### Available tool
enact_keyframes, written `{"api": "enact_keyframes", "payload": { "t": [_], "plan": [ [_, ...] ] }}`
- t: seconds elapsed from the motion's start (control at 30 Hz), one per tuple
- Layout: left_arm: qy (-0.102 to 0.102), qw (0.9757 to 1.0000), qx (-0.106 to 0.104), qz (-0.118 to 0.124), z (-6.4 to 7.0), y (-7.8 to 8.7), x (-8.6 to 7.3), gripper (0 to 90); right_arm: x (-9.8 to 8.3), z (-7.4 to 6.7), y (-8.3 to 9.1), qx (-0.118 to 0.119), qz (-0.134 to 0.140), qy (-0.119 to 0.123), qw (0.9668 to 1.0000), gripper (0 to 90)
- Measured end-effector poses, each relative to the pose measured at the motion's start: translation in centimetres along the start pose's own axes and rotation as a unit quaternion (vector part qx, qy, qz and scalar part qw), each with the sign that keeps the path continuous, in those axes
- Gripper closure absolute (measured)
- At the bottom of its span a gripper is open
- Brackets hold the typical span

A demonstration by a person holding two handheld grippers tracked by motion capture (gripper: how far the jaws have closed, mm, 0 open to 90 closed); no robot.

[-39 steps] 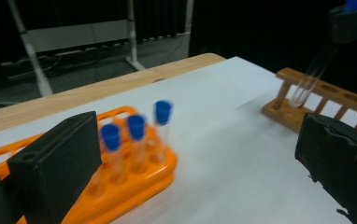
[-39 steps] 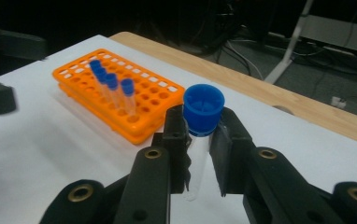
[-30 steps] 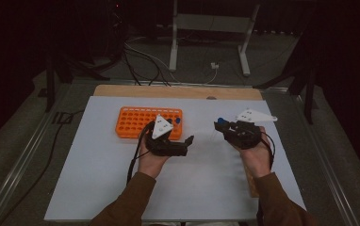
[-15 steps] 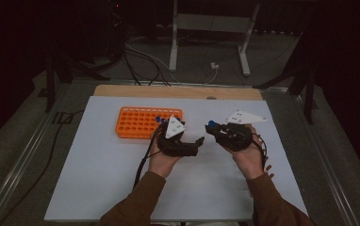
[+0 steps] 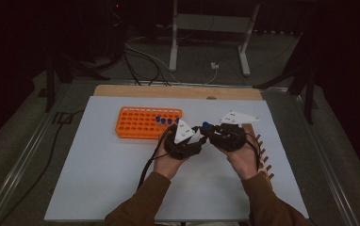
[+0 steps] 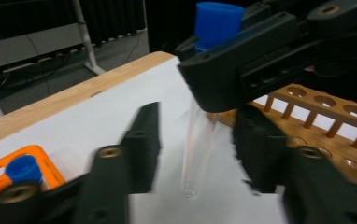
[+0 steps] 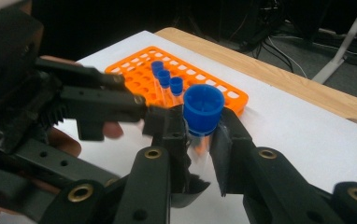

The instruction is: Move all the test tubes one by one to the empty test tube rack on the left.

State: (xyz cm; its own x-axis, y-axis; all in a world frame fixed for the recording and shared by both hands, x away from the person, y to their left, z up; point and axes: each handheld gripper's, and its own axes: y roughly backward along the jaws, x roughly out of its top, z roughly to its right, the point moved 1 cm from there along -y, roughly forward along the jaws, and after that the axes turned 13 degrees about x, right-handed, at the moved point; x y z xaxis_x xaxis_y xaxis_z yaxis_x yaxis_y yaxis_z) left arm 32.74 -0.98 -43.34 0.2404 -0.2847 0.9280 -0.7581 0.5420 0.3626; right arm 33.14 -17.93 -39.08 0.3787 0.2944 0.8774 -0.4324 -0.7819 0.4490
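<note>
A clear test tube with a blue cap [image 7: 203, 108] stands upright in my right gripper [image 7: 200, 133], which is shut on it just below the cap. My left gripper [image 6: 197, 116] meets it from the side over the white mat, and the tube's glass body [image 6: 197, 149] hangs between its jaws. Those jaws have just been closing, and a small gap still shows on each side of the glass. In the high view the left gripper [image 5: 196, 137] and right gripper [image 5: 212, 130] are tip to tip at the table's middle.
An orange tube rack [image 5: 140, 123] with three blue-capped tubes [image 5: 164, 120] lies behind and left of the hands. A wooden rack [image 5: 264, 157] sits at the right under the right hand. The white mat [image 5: 98, 179] covers the table.
Both hands have moved toward each other until the grippers meet. The left jaws, wide apart before, have narrowed around the tube held by the right gripper.
</note>
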Motion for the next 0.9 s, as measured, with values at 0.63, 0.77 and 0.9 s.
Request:
{"api": "enact_keyframes", "payload": {
  "t": [0.63, 0.77, 0.9],
  "plan": [
    [0.010, 0.9998, -0.017, 0.006, -0.1, -0.1, -0.1, 78.1, -0.1, 0.3, 0.3, 0.011, 0.011, -0.015, 0.9998, 66.0],
    [0.013, 0.9998, -0.014, 0.003, -0.3, -0.1, -0.2, 78.2, -0.1, 0.6, 0.7, 0.009, 0.020, -0.026, 0.9994, 50.1],
    [0.020, 0.9997, -0.013, 0.000, -0.6, -0.1, -0.3, 78.1, -0.1, 0.8, 1.0, -0.001, 0.026, -0.028, 0.9993, 31.2]
  ]
}}
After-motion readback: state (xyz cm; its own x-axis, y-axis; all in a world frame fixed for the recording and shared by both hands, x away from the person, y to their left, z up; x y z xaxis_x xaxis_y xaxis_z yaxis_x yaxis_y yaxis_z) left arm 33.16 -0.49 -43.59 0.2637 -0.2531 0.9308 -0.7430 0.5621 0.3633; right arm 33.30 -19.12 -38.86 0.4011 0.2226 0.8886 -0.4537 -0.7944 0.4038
